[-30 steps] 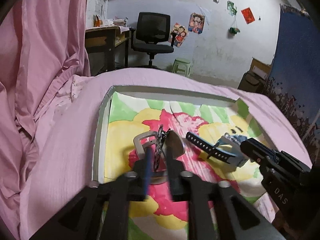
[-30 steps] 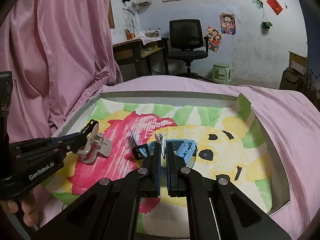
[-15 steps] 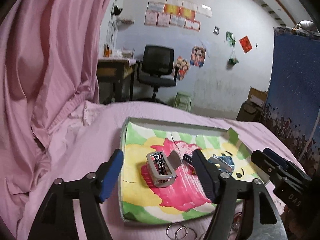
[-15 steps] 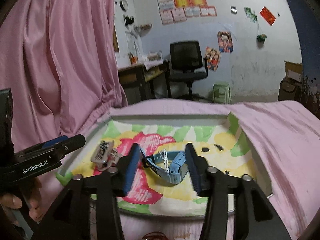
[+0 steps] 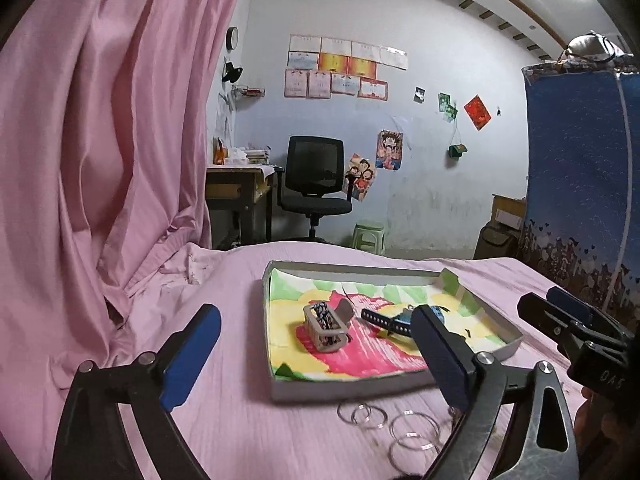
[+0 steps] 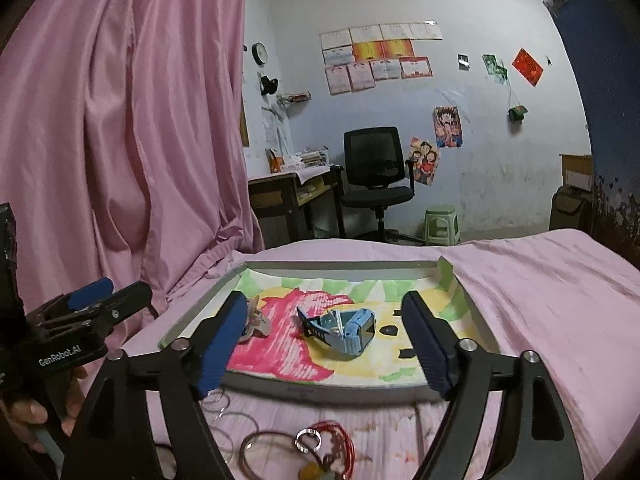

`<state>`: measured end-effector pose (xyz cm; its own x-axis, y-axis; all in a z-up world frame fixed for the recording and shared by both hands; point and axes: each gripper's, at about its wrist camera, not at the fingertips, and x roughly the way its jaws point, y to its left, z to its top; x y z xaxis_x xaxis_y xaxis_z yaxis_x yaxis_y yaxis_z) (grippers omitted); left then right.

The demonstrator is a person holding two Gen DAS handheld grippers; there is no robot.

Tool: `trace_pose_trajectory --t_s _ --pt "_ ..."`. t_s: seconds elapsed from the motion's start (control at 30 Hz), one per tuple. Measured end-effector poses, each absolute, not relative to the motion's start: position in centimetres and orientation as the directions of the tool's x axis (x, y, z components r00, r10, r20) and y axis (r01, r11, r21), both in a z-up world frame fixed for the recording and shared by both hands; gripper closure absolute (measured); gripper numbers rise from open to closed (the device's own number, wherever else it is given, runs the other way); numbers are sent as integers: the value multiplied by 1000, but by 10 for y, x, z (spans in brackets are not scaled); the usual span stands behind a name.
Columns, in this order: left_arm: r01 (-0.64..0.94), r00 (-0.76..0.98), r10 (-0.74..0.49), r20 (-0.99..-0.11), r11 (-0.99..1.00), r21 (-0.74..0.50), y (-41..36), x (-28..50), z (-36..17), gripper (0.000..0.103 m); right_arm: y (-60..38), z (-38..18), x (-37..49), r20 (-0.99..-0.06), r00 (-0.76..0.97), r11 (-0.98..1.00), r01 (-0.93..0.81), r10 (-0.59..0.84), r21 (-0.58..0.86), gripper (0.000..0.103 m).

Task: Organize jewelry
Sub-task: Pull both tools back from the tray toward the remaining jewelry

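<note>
A shallow white tray (image 5: 352,386) lined with a bright painted sheet lies on the pink bedsheet. In it a grey clip (image 5: 326,326) with a dark chain wound in it stands on the red patch. Right of it lies a light-blue watch (image 6: 344,330) with a dark strap. My left gripper (image 5: 316,356) hovers before the tray's near-left corner, jaws opening, nothing between the pads. My right gripper (image 6: 326,344) hangs before the near wall (image 6: 320,390), jaws also opening and empty. The clip (image 6: 254,320) shows partly behind its left finger. Each gripper appears in the other's view, right gripper (image 5: 550,300), left gripper (image 6: 120,292).
Thin clear rings (image 5: 412,432) lie on the sheet in front of the tray. A small metal ring (image 6: 308,440), a red cord bracelet (image 6: 344,436) and brown bangles (image 6: 256,452) lie nearby. A pink curtain (image 5: 100,160) hangs at left. A hand (image 6: 24,412) holds the left gripper.
Both grippers let go, the left of the grey clip and the right of the blue watch. They drew back and up from the tray, jaws spreading wide. Clip and watch stay in the tray.
</note>
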<state>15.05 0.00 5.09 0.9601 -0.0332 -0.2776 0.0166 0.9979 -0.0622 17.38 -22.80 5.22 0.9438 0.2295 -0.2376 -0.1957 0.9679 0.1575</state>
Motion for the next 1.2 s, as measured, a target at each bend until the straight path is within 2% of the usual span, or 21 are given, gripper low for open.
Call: trace_pose_trajectory --t_s 0.23,0.6,0.9,1.2 --pt "30 962 -44 -268 998 -57 2 120 44 2 -235 51 146 -223 948 969 -199 229 149 13" --pt "42 960 -48 -276 999 -27 -3 86 29 2 -242 41 111 -240 944 972 -201 225 122 13" --pt "42 938 -50 -344 999 -32 0 79 18 2 -248 30 96 -287 932 973 -192 222 131 13" --pt "70 892 -78 -444 997 -33 0 87 3 2 -250 14 98 -386 894 973 -191 226 129 13"
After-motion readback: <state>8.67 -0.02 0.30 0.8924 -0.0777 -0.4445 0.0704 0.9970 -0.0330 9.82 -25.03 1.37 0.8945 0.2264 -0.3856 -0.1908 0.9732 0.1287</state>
